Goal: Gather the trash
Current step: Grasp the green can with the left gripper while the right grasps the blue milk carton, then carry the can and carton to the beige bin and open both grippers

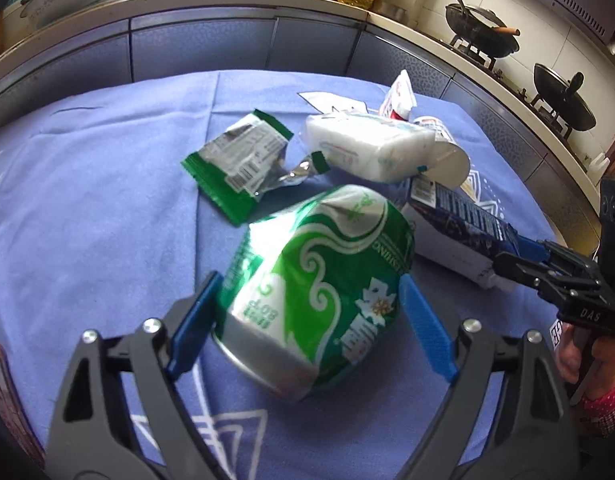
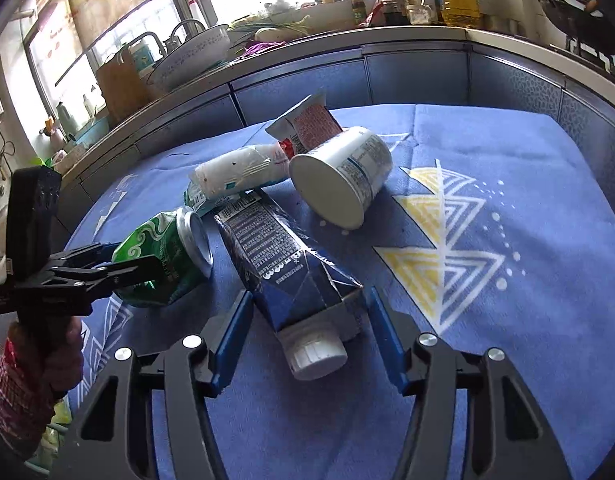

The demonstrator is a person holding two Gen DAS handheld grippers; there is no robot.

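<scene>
While my left gripper (image 1: pixel 307 292) straddles the green can (image 1: pixel 315 280), jaws wide, my right gripper (image 2: pixel 307 308) spreads around the carton (image 2: pixel 283 264); labels unreadable.

the green can (image 1: pixel 311 292) hides the cloth under it and, in the right wrist view, most of the green wrapper (image 2: pixel 195 200). the tissue pack (image 1: pixel 371 146) covers much of the white cup (image 1: pixel 447 152). can lettering is blurred.
</scene>
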